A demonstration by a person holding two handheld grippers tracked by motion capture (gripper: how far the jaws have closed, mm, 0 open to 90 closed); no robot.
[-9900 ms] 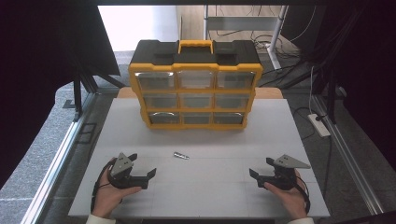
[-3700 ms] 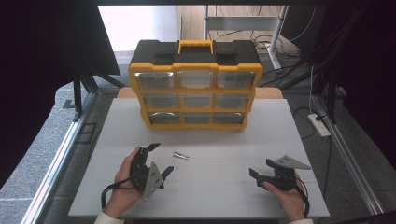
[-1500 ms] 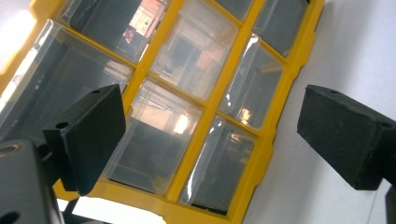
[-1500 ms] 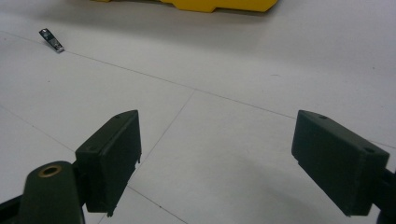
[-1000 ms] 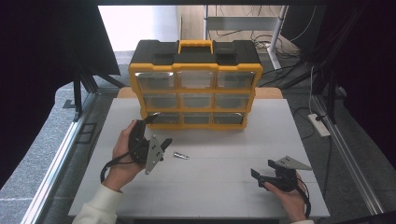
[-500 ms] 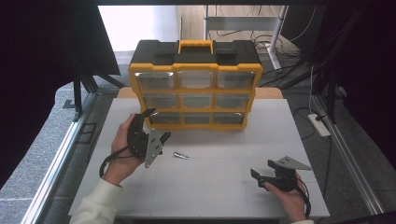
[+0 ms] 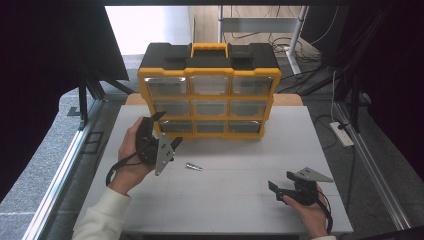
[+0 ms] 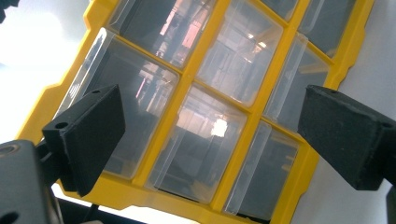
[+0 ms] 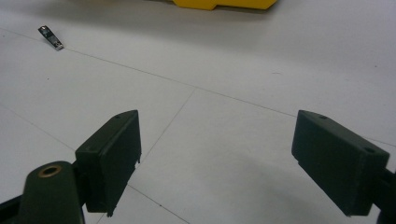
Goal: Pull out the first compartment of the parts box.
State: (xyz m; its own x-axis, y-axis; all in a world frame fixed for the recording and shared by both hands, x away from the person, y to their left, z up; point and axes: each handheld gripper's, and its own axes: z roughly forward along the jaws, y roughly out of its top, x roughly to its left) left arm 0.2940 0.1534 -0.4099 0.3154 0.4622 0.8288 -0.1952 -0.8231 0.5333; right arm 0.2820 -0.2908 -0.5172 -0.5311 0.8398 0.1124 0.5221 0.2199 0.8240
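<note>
The high view looks forward and down over the tabletop (image 7: 225, 200) from its near edge. The left gripper view faces the yellow drawer cabinet (image 8: 196, 84) closely (tilted); the right gripper view skims low, sharing the cabinet's base.

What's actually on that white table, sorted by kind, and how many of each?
Yellow drawer organizer: 1, with 9 clear drawers
Small metal piece: 1
Handheld grippers: 2, the left gripper and the right gripper, both open
Total: 4 things
</note>
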